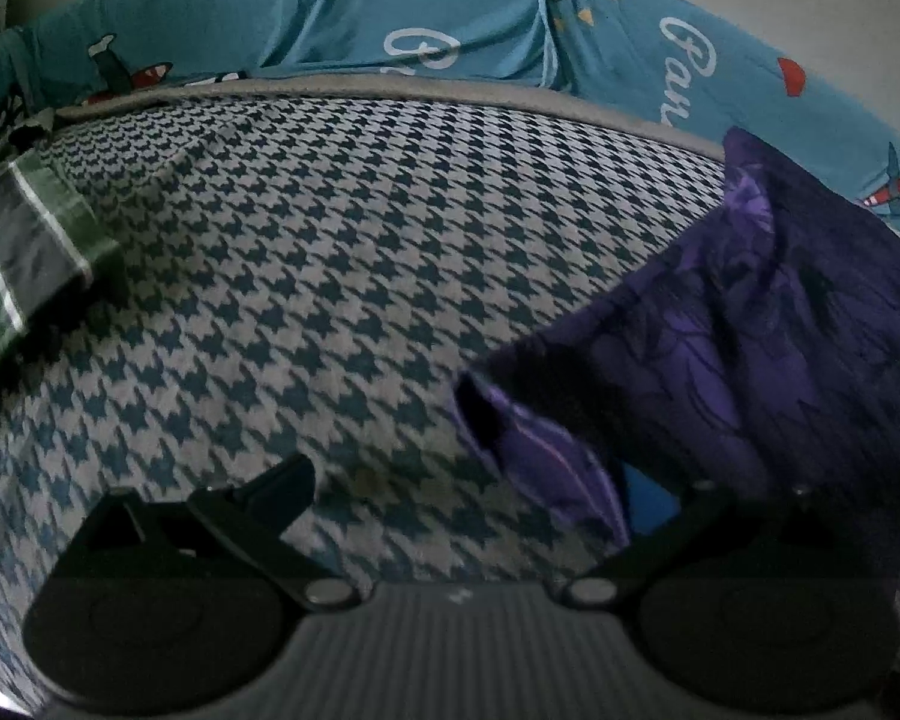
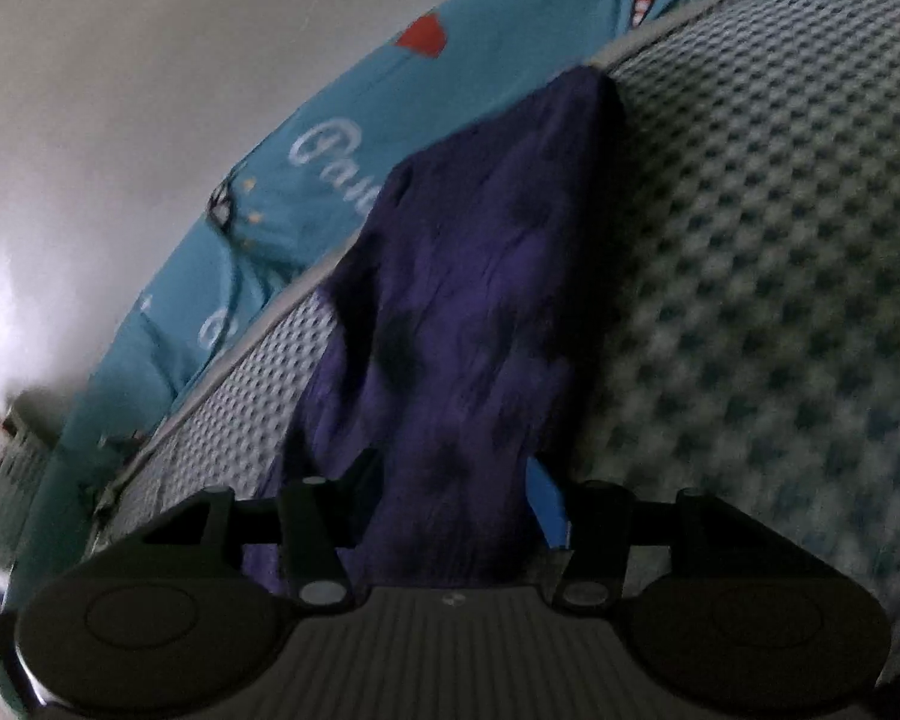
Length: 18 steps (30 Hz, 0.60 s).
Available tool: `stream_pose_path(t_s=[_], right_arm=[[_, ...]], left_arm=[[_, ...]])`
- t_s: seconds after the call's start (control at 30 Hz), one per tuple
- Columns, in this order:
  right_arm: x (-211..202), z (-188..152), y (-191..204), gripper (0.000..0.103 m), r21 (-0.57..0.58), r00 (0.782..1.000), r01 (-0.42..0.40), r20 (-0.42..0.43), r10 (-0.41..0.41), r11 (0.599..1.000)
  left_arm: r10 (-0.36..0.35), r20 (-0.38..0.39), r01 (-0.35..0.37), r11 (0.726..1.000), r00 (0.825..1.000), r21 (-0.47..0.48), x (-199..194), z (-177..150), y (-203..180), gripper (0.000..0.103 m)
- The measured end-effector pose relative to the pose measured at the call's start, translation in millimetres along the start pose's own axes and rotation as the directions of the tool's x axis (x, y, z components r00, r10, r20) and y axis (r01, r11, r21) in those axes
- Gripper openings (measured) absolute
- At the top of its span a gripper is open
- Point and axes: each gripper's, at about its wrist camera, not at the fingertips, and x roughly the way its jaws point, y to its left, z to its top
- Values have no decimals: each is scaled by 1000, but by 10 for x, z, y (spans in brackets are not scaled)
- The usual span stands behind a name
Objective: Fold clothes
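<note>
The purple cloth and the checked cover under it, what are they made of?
The purple cloth looks like thin, soft woven fabric, maybe cotton or rayon: it crinkles finely, drapes limp and shows a faint darker print. The checked cover looks thicker and matte, likely a woven or knitted blanket with a houndstooth pattern, lying smooth.

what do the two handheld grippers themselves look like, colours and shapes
Both look alike. The left gripper and right gripper each have a grey ribbed centre plate flanked by two round black discs, with black angular finger linkages pinned by silvery round rivets. A bright blue pad shows inside one finger on each. No cables, hands or sleeves are in view.
</note>
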Motion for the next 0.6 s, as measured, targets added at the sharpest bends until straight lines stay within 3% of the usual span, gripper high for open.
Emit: stream_pose_path(t_s=[0.27, 0.6], right_arm=[[-119, -531, 10, 52, 28, 991, -85, -101, 88, 996], [-142, -799, 24, 52, 62, 979, -118, -163, 127, 991]], left_arm=[[-21, 5, 21, 1000, 1000, 0, -108, -139, -30, 103], [-46, 6, 46, 999, 999, -16, -195, -224, -11, 103]])
